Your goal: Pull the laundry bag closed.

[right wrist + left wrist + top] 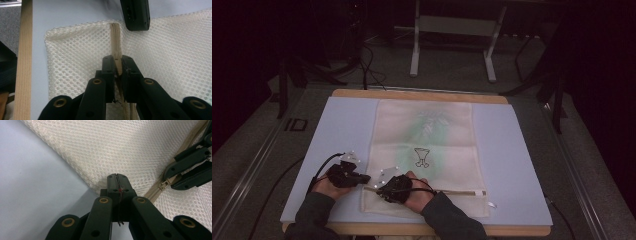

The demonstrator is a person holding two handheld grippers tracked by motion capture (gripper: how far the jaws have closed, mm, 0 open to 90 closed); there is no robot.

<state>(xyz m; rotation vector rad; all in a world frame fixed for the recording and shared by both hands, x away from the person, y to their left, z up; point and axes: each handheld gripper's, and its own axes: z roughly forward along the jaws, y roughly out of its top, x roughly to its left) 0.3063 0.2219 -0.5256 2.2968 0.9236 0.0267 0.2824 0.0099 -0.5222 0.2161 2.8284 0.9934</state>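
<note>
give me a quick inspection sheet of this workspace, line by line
surface: pale blue mat on a wooden board.
job's things: white mesh bag lies flat on the mat; its zip runs along the near edge.
clutter: nothing seen.
grippers: left gripper is shut on the bag's corner edge; right gripper is closed on the zip tape, at the bag's left end.
cables: black cable trails from the left gripper; more cables lie on the floor beyond.
surroundings: dark room, grey floor, metal stand behind the table.
</note>
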